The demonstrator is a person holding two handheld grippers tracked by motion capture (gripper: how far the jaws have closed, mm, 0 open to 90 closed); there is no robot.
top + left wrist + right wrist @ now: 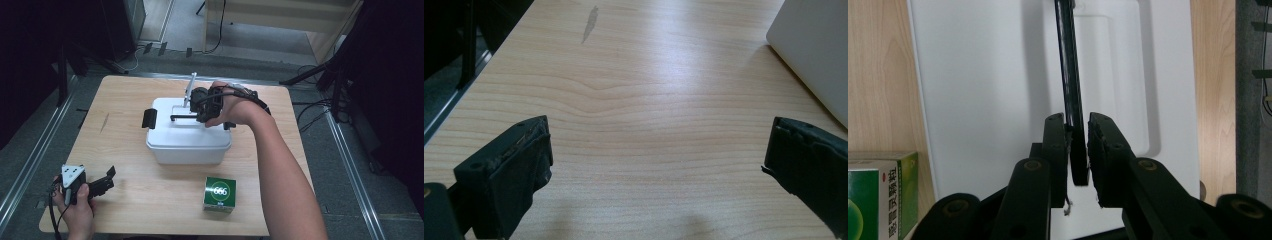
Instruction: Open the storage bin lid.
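Observation:
A white plastic box with a flat lid stands in the middle of the wooden table. A thin black handle stands raised on edge above the lid. My right gripper reaches in from the right over the box and is shut on the near end of that handle. My left gripper rests low at the table's front left corner. Its jaws stand wide open over bare wood with nothing between them.
A green carton marked 666 sits near the front edge, right of centre, and also lies beside the box. A black latch sticks out from the box's left side. A corner of the box lies ahead and right of the left gripper.

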